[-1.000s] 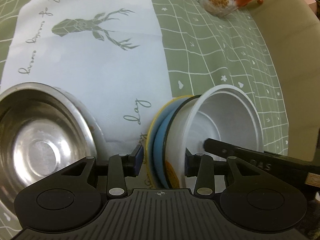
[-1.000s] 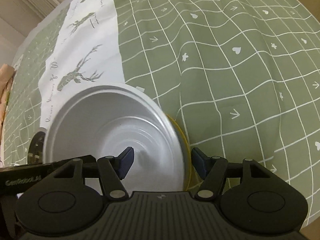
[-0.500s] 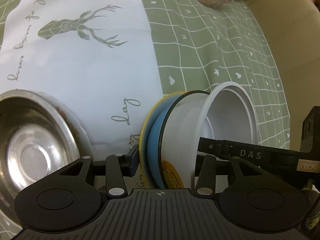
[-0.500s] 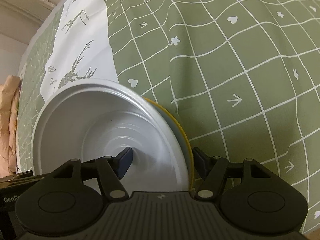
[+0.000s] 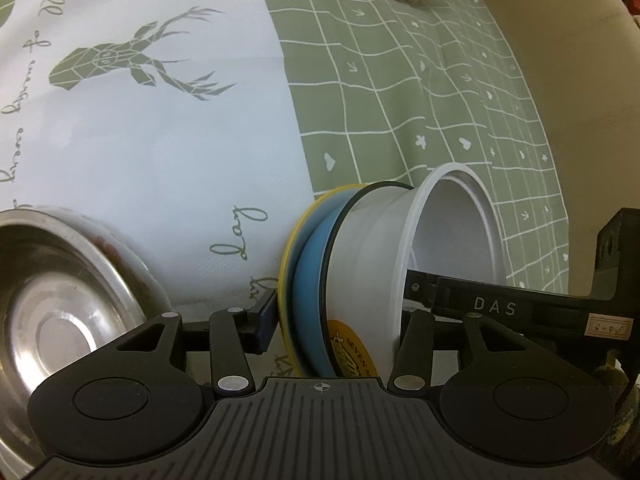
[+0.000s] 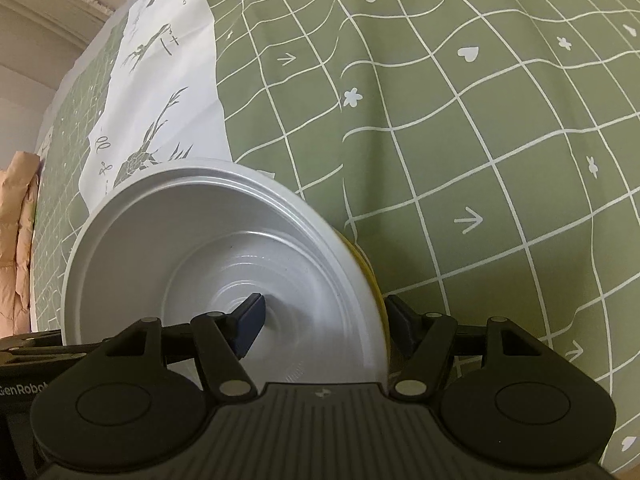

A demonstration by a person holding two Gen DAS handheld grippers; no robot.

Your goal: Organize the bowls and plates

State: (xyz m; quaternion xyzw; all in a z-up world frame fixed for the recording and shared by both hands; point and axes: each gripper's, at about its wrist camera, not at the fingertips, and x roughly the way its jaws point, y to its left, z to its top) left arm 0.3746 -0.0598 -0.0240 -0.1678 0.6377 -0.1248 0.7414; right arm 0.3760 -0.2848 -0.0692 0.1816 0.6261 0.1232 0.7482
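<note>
The left gripper (image 5: 332,320) is opening, its fingers now clear of the nested bowls (image 5: 360,272). The right gripper (image 6: 324,324) alone holds the stack, clamped across its base, so the handover looks complete.

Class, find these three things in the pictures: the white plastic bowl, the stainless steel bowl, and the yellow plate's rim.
white plastic bowl (image 5: 368,264): left wrist view, on its outer side wall.
stainless steel bowl (image 5: 56,320): left wrist view, on its shiny inner base.
yellow plate (image 5: 289,248): left wrist view, on its thin yellow rim.
</note>
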